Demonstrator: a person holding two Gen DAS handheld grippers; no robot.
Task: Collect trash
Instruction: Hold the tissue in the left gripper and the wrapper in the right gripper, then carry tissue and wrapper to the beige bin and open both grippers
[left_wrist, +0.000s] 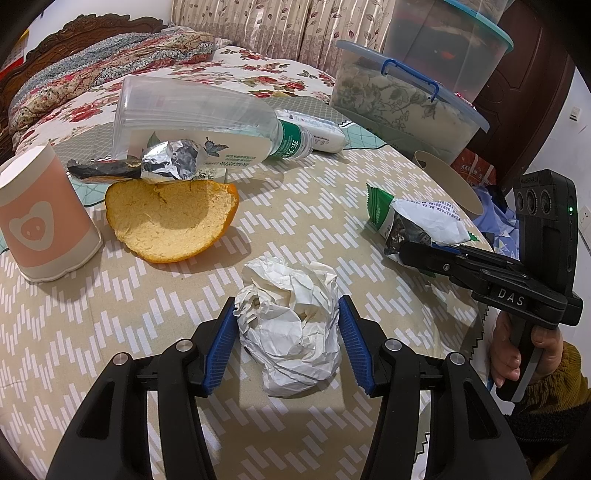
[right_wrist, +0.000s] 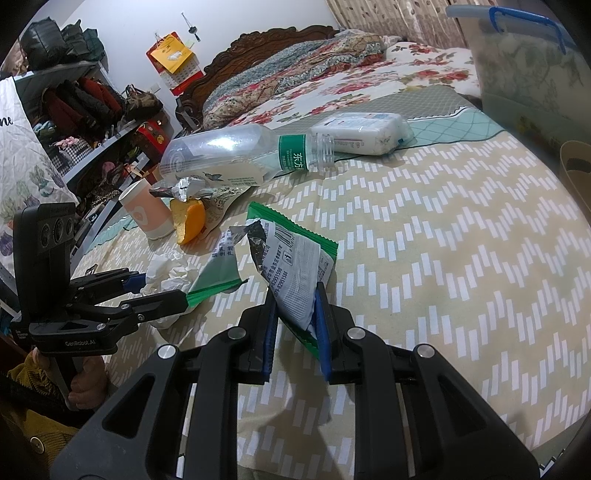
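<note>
Left gripper (left_wrist: 287, 341) sits low on the patterned tablecloth (left_wrist: 122, 325), jaws apart on either side of the crumpled paper ball (left_wrist: 291, 328), blue pads (left_wrist: 221, 347) close but not squeezing. Over on the right, the right gripper (right_wrist: 295, 332) has its jaws clamped on the bottom corner of the green snack wrapper (right_wrist: 295, 266). Farther back lie an orange peel (left_wrist: 170, 221), a pink paper cup (left_wrist: 40, 218) upside down, a ball of foil (left_wrist: 173, 162) and an empty plastic bottle (left_wrist: 199, 118) on its side.
</note>
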